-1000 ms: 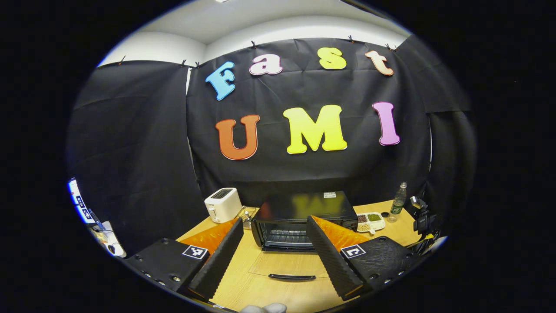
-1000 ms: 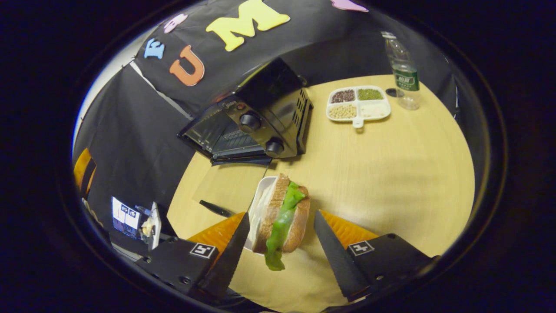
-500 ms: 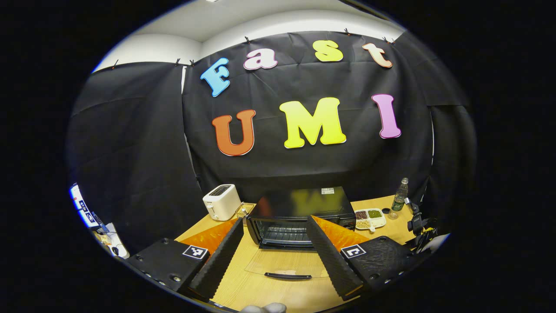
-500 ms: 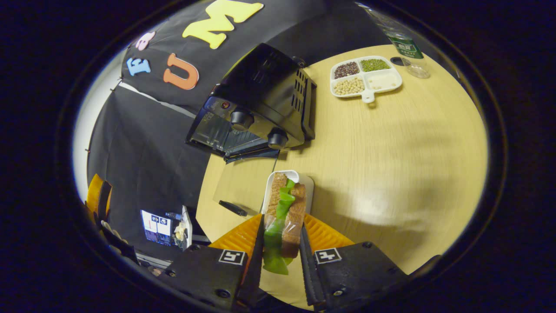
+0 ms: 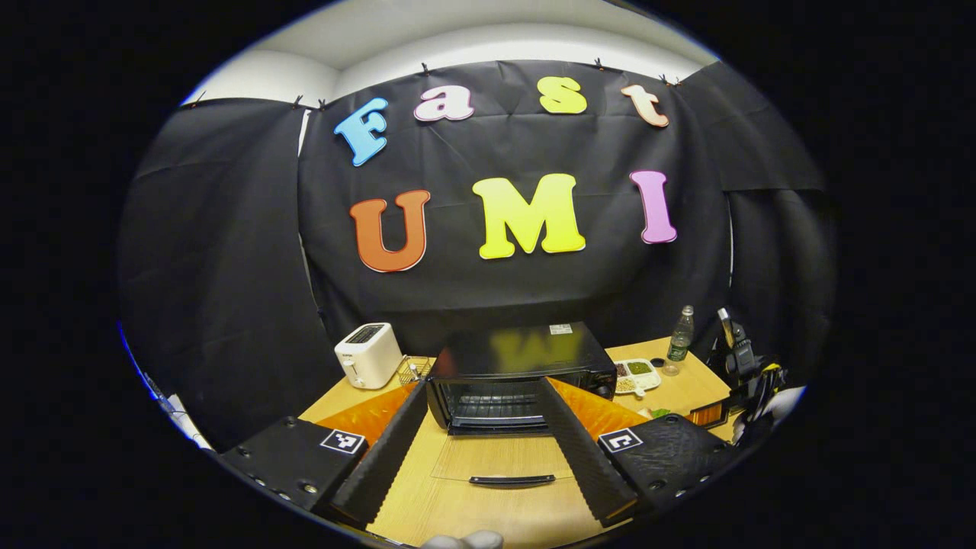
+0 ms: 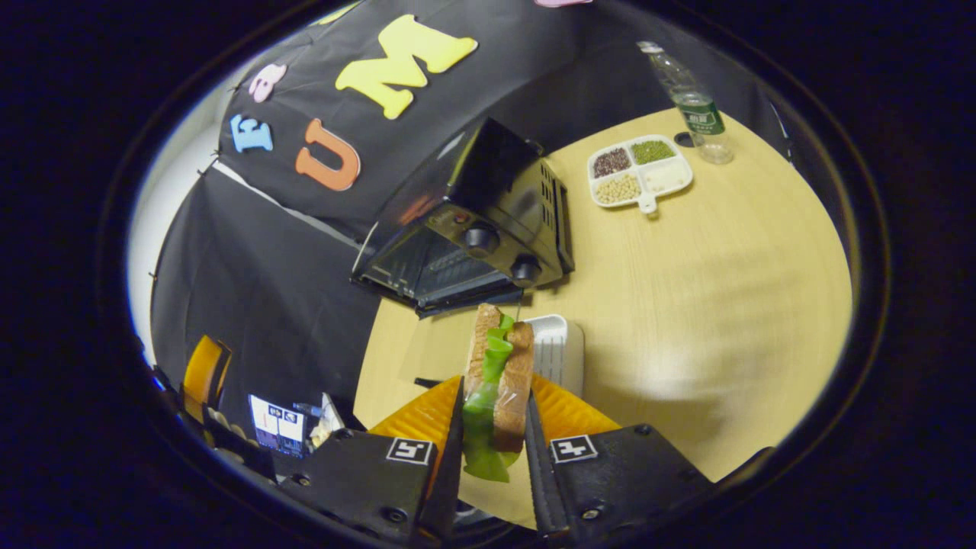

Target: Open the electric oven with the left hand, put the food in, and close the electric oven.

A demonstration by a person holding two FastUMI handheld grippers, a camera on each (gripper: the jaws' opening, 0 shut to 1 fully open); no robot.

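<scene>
the wooden table (image 6: pixel 686 290) takes up most of the right gripper view, and on it the black electric oven (image 5: pixel 522 366) stands toward the back, in front of the black cloth wall. the oven's glass door (image 5: pixel 503 461) is folded all the way down and lies flat on the table in front of the cavity, with its dark handle (image 5: pixel 511 480) at the near edge and the wire rack visible inside the opening. in the left gripper view the left gripper (image 5: pixel 480 450) is released, its two ribbed fingers spread wide apart with nothing between them, framing the open oven and its door from well back. the right gripper (image 6: pixel 492 457) is clenched on the sandwich (image 6: pixel 496 389), both fingers pressing on the bread slices from either side, with green lettuce hanging out toward the camera. the sandwich is held above the table, in front of the oven's open mouth and beside the control knobs. just behind the sandwich a white tray (image 6: pixel 557 347) lies on the table. left of the oven sits a white toaster (image 5: pixel 368 354), and to its right a divided white dish (image 6: pixel 640 171) of beans and grains, with a plastic bottle (image 6: pixel 690 103) near it.
</scene>
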